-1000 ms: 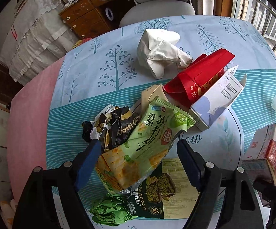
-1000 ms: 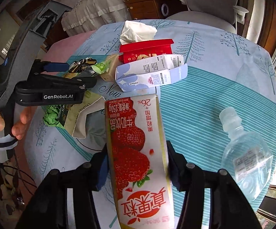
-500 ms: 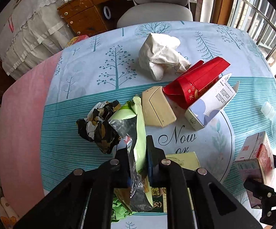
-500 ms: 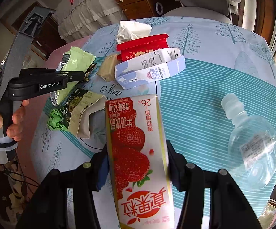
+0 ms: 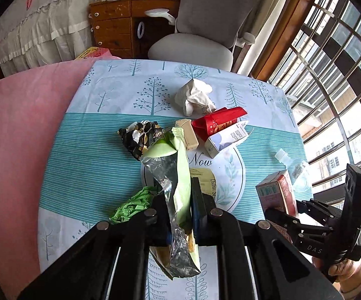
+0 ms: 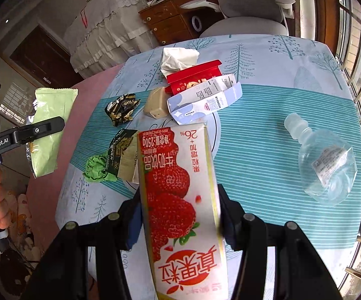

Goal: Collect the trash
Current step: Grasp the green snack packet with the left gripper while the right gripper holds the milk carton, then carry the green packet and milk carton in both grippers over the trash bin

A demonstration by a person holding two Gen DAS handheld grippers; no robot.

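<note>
My left gripper [image 5: 179, 201] is shut on a light green snack wrapper [image 5: 180, 175] and holds it above the table; the wrapper also shows in the right wrist view [image 6: 48, 130], off the table's left edge. My right gripper [image 6: 178, 200] is shut on a strawberry milk carton [image 6: 178, 192], seen from the left wrist view [image 5: 278, 192] near the table's right front. On the tablecloth [image 5: 93, 155] lie a black crumpled wrapper [image 5: 140, 140], a green paper ball [image 5: 133, 205], a beige box [image 5: 189, 135], a red box [image 5: 218, 122], a white-blue carton [image 5: 228, 137], a white tissue wad [image 5: 194, 96] and a clear plastic bottle [image 6: 325, 160].
A flat dark-and-cream packet [image 6: 124, 150] lies beside the green ball. A grey office chair [image 5: 200, 40] and a wooden drawer unit [image 5: 115, 25] stand behind the table. A barred window [image 5: 343, 75] runs along the right. A pink cloth [image 5: 18, 137] covers the table's left part.
My left gripper closed on the green wrapper and lifted it up and back off the pile. My right gripper kept the milk carton and rose slightly.
</note>
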